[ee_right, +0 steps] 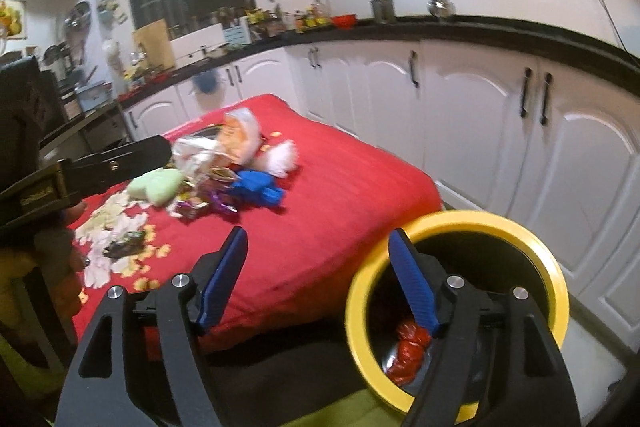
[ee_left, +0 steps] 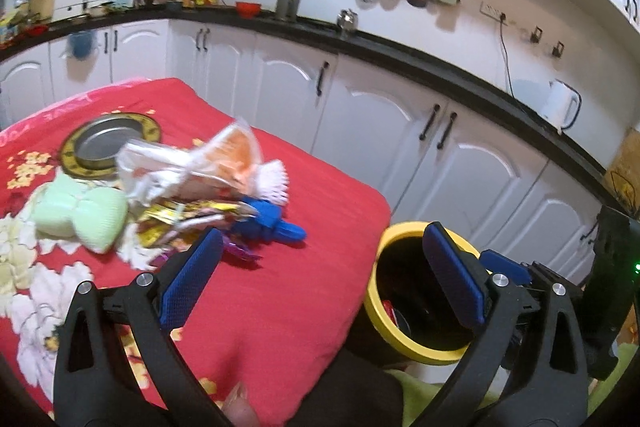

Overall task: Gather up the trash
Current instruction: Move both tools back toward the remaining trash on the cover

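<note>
I see the red-clothed worktop point(ee_right: 328, 187) with a heap of wrappers point(ee_right: 208, 187) mid-surface, beside a blue toy point(ee_right: 258, 189). The yellow-rimmed bin point(ee_right: 556, 267) stands at its near corner, a red wrapper point(ee_right: 410, 351) inside. My left tongs point(ee_left: 324, 275) and right tongs point(ee_right: 320, 279) both gape, empty.

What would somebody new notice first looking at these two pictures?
Probably the bright red cloth over the table, with a heap of wrappers and bags piled towards its far side next to a blue brush. Next, the yellow-rimmed bin beside the table's near corner, with a crumpled red wrapper already inside. Both hand-held grippers, left and right, stand open and empty in the foreground.
</note>
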The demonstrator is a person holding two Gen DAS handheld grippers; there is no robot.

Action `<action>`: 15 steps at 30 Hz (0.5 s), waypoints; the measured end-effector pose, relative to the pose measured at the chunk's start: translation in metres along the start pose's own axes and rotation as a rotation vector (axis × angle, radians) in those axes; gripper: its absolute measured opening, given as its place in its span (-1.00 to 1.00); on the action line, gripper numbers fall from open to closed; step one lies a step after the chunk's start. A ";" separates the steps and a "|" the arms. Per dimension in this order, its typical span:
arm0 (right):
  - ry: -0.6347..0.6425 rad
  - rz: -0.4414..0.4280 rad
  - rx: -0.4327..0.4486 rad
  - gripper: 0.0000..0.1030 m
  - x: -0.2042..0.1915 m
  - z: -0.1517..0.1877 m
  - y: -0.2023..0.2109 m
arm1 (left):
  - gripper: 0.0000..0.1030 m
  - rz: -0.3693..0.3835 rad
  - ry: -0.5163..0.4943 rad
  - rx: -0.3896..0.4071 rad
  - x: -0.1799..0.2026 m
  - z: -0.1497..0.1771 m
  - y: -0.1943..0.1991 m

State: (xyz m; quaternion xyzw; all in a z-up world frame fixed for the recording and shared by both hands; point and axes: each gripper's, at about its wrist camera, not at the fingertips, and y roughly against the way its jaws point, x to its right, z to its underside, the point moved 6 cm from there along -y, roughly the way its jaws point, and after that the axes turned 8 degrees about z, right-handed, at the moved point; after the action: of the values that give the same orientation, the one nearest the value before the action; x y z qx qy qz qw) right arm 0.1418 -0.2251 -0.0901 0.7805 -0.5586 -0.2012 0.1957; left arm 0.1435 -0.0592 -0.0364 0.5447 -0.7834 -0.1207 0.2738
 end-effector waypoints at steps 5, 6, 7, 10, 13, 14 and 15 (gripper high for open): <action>0.048 -0.041 0.020 0.48 -0.030 -0.011 0.001 | 0.79 -0.038 0.031 0.042 -0.023 -0.010 0.019; 0.058 -0.048 0.022 0.48 -0.035 -0.013 0.000 | 0.79 -0.051 0.034 0.055 -0.029 -0.013 0.025; 0.071 -0.057 0.023 0.49 -0.042 -0.015 0.000 | 0.79 -0.063 0.040 0.066 -0.036 -0.014 0.030; 0.096 -0.080 0.026 0.51 -0.058 -0.021 -0.003 | 0.79 -0.085 0.058 0.087 -0.050 -0.018 0.040; 0.112 -0.108 0.032 0.54 -0.074 -0.028 -0.005 | 0.79 -0.111 0.085 0.113 -0.066 -0.022 0.050; 0.119 -0.116 0.032 0.54 -0.080 -0.030 -0.006 | 0.79 -0.118 0.095 0.121 -0.071 -0.025 0.053; 0.122 -0.122 0.032 0.55 -0.084 -0.032 -0.007 | 0.79 -0.127 0.104 0.133 -0.077 -0.026 0.057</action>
State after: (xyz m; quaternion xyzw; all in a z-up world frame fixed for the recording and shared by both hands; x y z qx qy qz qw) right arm 0.1394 -0.1407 -0.0589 0.8269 -0.5001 -0.1559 0.2043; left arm 0.1334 0.0358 -0.0100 0.6159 -0.7382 -0.0570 0.2691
